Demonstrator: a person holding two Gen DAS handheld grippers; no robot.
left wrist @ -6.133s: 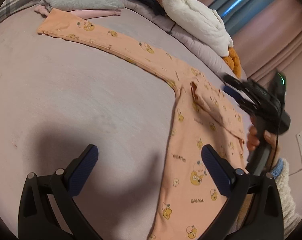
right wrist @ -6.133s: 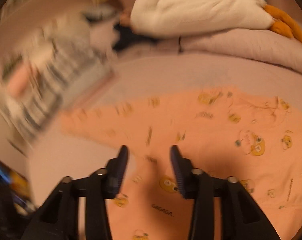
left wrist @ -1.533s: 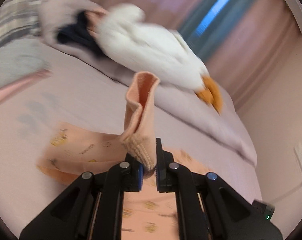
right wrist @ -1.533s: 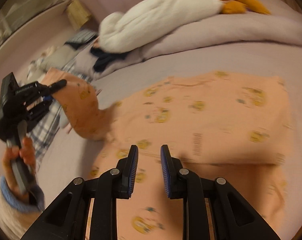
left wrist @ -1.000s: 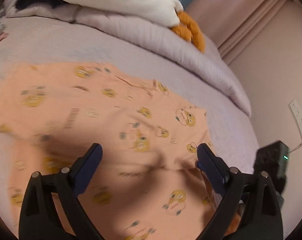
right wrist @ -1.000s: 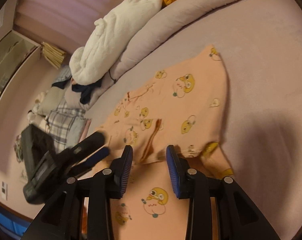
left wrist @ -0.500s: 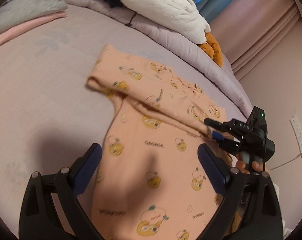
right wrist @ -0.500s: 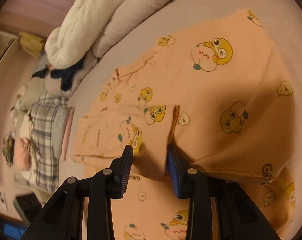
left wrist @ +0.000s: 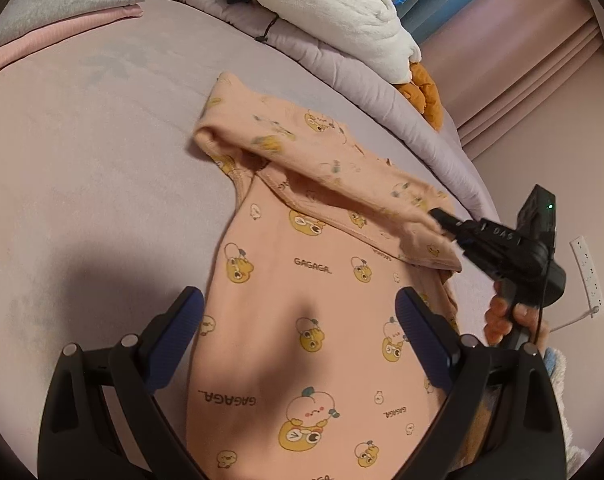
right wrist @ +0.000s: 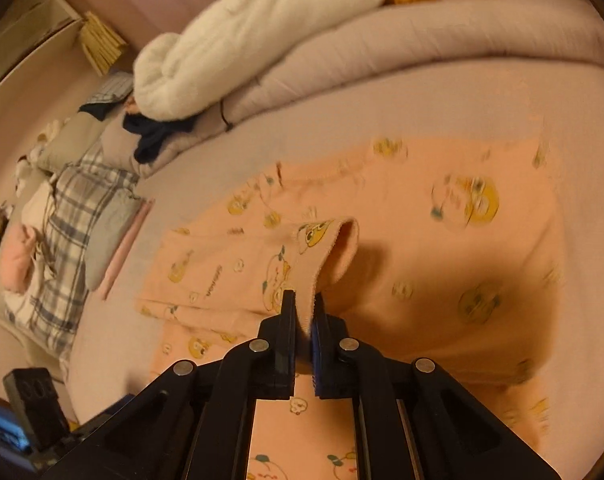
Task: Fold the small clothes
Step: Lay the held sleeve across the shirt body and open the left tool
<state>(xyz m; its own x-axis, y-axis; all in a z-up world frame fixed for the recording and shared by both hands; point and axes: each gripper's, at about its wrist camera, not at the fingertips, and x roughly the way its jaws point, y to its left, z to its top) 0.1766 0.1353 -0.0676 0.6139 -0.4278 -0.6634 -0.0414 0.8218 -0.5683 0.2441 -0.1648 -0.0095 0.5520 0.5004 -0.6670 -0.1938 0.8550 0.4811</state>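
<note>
1. Folding is mid-way on the peach printed garment (left wrist: 314,292), which lies spread on the bed (left wrist: 81,168); one long part of it is already laid across the upper body, and its ribbed cuff end is lifted off the fabric.
2. The right gripper (right wrist: 304,312) is clenched on that cuff, the cloth standing up in a loop just past the fingertips. In the left wrist view the same gripper (left wrist: 448,222) sits at the right edge of the garment, held by a hand (left wrist: 510,316).
3. The left gripper (left wrist: 297,328) hangs released above the lower part of the garment, its jaws wide and nothing between them.
4. As I judge it, the next move calls for carrying the pinched end across the garment and laying it flat, while the free gripper steadies or takes the lower hem for the following fold.
5. The bed has a smooth mauve sheet with a rolled duvet (left wrist: 374,92) along its far side, a white plush toy (left wrist: 334,8) on it, and folded clothes (left wrist: 61,0) stacked at the far left. Pink curtains (left wrist: 522,40) and a wall socket (left wrist: 588,272) show at the right.
</note>
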